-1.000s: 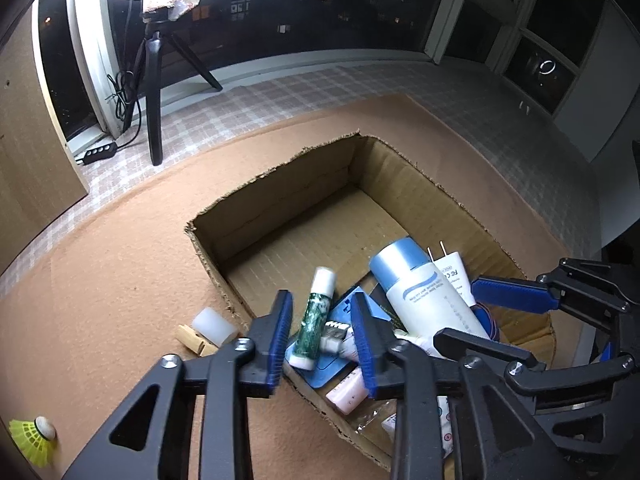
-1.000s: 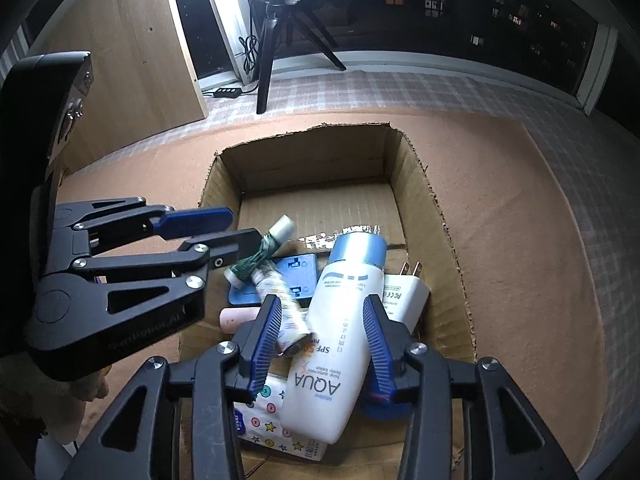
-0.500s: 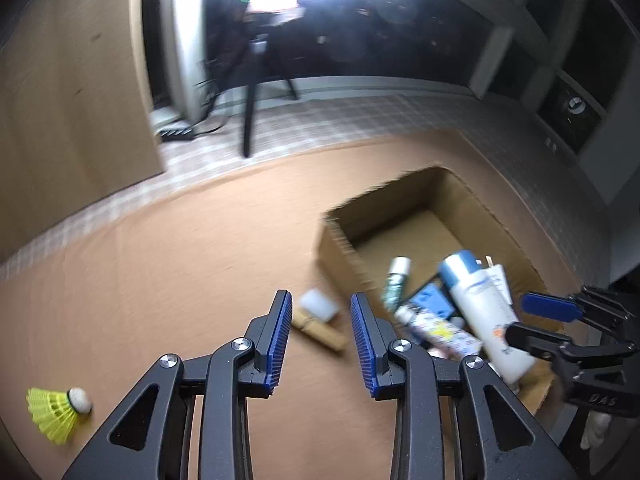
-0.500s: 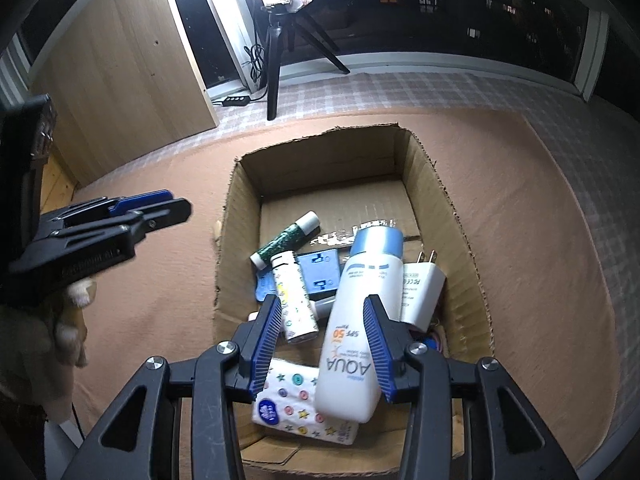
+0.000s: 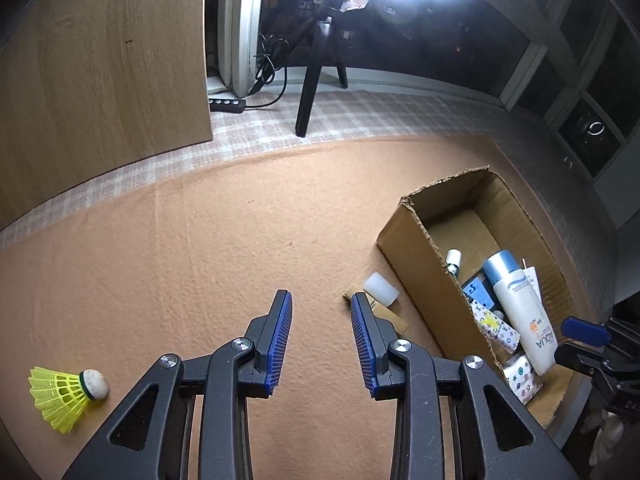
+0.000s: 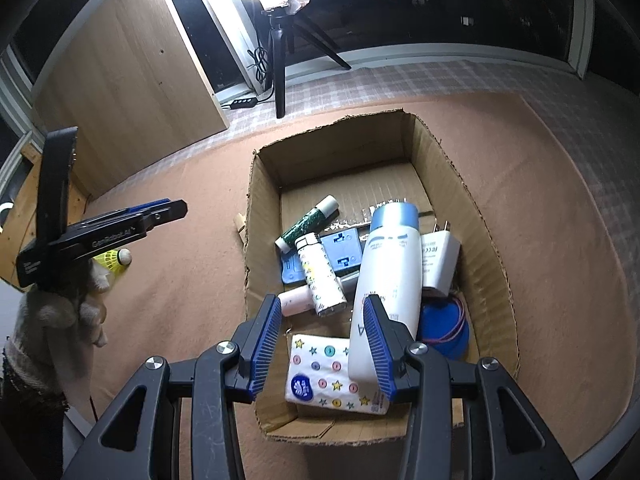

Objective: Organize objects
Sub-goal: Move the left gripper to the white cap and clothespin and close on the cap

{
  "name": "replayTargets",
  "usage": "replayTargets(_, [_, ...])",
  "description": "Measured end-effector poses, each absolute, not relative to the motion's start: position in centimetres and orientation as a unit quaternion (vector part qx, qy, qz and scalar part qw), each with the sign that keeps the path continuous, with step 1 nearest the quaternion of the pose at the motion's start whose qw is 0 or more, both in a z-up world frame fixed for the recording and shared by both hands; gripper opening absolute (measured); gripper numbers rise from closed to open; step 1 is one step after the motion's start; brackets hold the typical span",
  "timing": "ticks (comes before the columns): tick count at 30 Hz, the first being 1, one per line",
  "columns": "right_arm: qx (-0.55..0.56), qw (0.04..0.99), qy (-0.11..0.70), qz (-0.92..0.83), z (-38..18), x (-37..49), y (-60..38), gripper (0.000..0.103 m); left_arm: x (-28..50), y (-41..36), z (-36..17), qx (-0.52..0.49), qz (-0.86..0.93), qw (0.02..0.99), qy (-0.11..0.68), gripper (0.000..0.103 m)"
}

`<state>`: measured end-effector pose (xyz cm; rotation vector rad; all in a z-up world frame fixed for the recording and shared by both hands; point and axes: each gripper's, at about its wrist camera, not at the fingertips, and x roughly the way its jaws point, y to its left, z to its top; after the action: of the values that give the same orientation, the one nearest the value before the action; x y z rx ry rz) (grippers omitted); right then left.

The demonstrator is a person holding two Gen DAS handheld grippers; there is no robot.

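My left gripper (image 5: 321, 295) is open and empty above the orange mat, left of the cardboard box (image 5: 416, 256). Just past its right finger lie a small white cap (image 5: 381, 288) and a wooden piece (image 5: 390, 314), both against the box's outer wall. A yellow shuttlecock (image 5: 66, 396) lies far left. My right gripper (image 6: 322, 300) hangs open over the near end of the box (image 6: 452, 168), holding nothing. Inside lie a white AQUA bottle (image 6: 392, 264), a green glitter tube (image 6: 308, 222), a patterned tube (image 6: 320, 276), a white charger (image 6: 440, 260) and a tissue pack (image 6: 332, 376).
A tripod (image 6: 280, 60) and a power strip (image 6: 240, 103) stand on the checked floor beyond the mat. A wooden panel (image 5: 100, 80) rises at the left. A gloved hand (image 6: 60, 312) carries the left gripper (image 6: 176, 208). The mat's edge curves close at the right.
The left gripper has swung left, away from the box, to over the mat. The green tube seen between its fingers now lies in the box. The right gripper has drawn back slightly.
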<state>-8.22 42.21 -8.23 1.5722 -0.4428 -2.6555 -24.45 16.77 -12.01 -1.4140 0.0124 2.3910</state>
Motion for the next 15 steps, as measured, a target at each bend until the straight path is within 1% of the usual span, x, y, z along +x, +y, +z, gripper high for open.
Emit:
replayTargets(10, [0.500,0.007,-0.155,-0.852,-7.8,-7.1,42.2,0.039,-26.8,18.7,-14.7,-0.525,0.826,0.206,0.000,0.033])
replayTargets(15, [0.505,-0.010,-0.157,-0.849,-8.0,-5.9,43.4,0.039,-28.4,20.2,-16.1,-0.534,0.819,0.213,-0.003,0.033])
